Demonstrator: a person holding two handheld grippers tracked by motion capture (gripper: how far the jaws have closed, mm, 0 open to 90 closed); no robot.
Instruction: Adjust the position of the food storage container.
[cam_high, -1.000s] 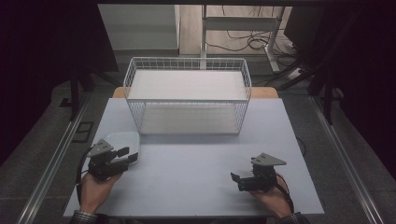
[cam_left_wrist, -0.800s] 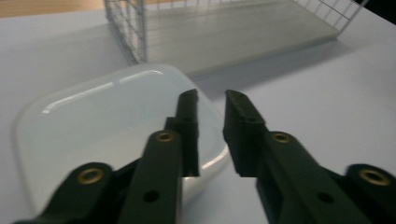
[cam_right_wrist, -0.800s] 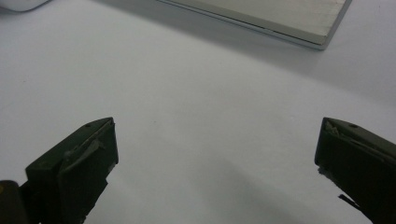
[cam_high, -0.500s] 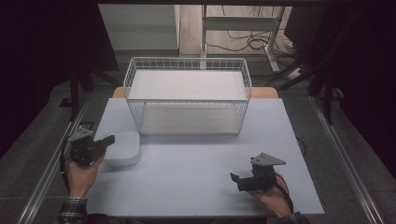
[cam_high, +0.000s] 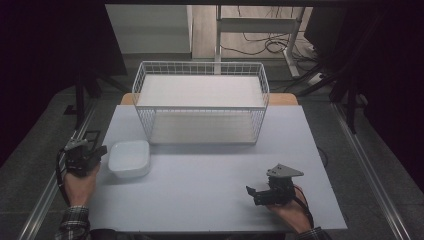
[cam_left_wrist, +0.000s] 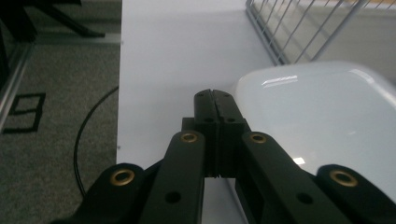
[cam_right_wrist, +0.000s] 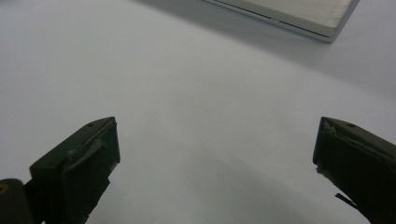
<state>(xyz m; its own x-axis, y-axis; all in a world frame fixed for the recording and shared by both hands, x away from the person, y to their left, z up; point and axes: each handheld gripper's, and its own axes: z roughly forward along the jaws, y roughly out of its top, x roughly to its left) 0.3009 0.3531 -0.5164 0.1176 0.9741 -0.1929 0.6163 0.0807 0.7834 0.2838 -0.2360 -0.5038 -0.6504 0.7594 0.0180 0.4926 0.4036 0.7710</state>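
White table: left hand-held gripper closed, empty, beside bowl; right hand-held gripper wide apart

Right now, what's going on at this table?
A person holds a gripper in each hand at a white table. The left gripper sits just left of a white square bowl, jaws shut on nothing, beside the bowl's edge rather than gripping it. The right gripper rests near the front right of the table, jaws wide open over bare tabletop. A white wire basket stands at the back, nothing visible inside.
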